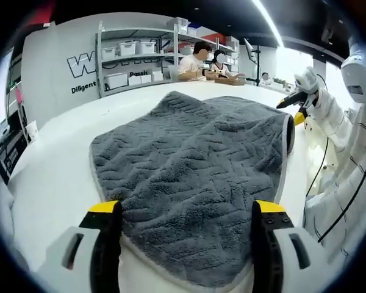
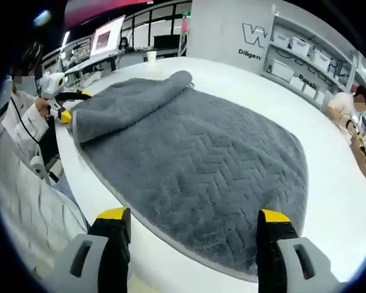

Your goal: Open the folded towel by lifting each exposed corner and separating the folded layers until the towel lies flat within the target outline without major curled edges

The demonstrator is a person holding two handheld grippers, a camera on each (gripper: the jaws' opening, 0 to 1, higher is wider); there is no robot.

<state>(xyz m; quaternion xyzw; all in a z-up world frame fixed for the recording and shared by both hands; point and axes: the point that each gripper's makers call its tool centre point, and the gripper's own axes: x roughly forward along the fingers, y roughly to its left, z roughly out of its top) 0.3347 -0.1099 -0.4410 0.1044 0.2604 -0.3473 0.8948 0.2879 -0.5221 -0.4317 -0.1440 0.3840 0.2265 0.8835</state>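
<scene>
left claw (image 1: 186, 244) wide over grey towel (image 1: 195, 177) hem | right claw (image 2: 192, 247) wide, empty | far folded flap (image 2: 125, 101) on desk (image 2: 341, 207): pinch one layer, peel outward

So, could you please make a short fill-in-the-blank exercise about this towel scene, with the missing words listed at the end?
1. The towel is ____ in colour, with a pale border.
2. It lies on a ____ table.
3. In the right gripper view, the towel's far left edge is folded ____ itself.
4. The jaw tips of the left tool are coloured ____.

Missing words: grey; white; over; yellow
</scene>
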